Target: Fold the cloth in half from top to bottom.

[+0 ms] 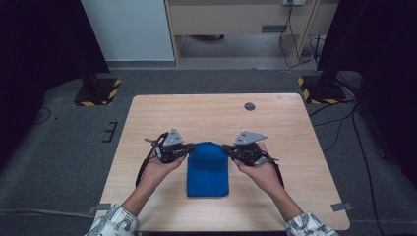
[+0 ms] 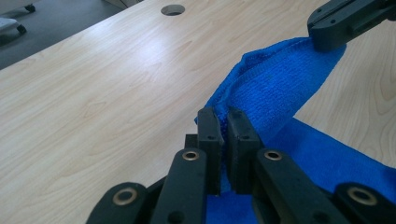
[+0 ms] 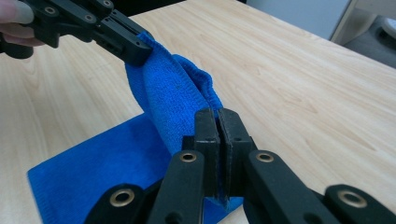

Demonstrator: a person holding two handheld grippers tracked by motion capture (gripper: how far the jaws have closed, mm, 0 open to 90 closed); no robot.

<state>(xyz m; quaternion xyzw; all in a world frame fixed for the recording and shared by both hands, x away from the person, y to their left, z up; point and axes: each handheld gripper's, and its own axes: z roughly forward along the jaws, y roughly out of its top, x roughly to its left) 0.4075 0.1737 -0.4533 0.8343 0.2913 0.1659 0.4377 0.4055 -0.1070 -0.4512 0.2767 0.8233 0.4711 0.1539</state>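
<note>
The fingers of the left gripper were clamped on one far corner of the blue cloth, with the fabric pinched between the two black pads. The fingers of the right gripper were likewise clamped on the opposite far corner. Both corners were raised off the wooden surface, and the lifted edge curved up between the two grippers as a rounded fold. The near part of the cloth lay flat on the surface, at its middle and towards the person's side. Each gripper was held in a hand, the left hand and the right hand flanking the cloth. A round hole sat in the surface farther off.
</note>
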